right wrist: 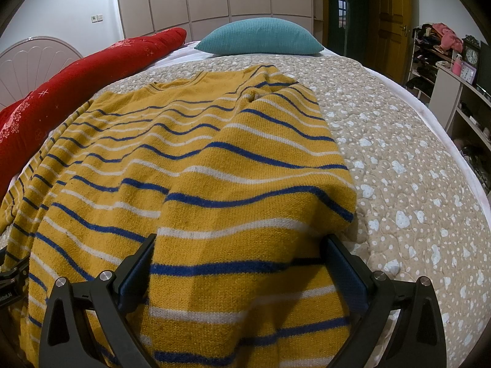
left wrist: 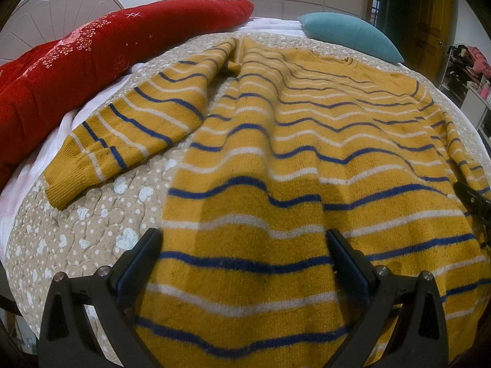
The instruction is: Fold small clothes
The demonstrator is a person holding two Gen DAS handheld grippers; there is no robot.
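Observation:
A mustard-yellow sweater with blue and white stripes [left wrist: 291, 141] lies spread on the bed, hem toward me, collar at the far side. Its left sleeve [left wrist: 129, 128] lies stretched out beside the body. In the right wrist view the sweater [right wrist: 196, 178] has its right sleeve folded over the body [right wrist: 276, 116]. My left gripper [left wrist: 244, 242] is open, jaws wide, over the hem's left part. My right gripper [right wrist: 239, 245] is open, jaws wide, over the hem's right part. The right gripper's tip shows at the left wrist view's right edge [left wrist: 472, 201].
The bed has a beige quilted cover with white patches [right wrist: 399, 184]. A red quilt [left wrist: 76, 61] lies along the left side and a teal pillow [right wrist: 260, 38] at the far end. A headboard [left wrist: 61, 6] stands far left; shelves and a door [right wrist: 389, 15] are right.

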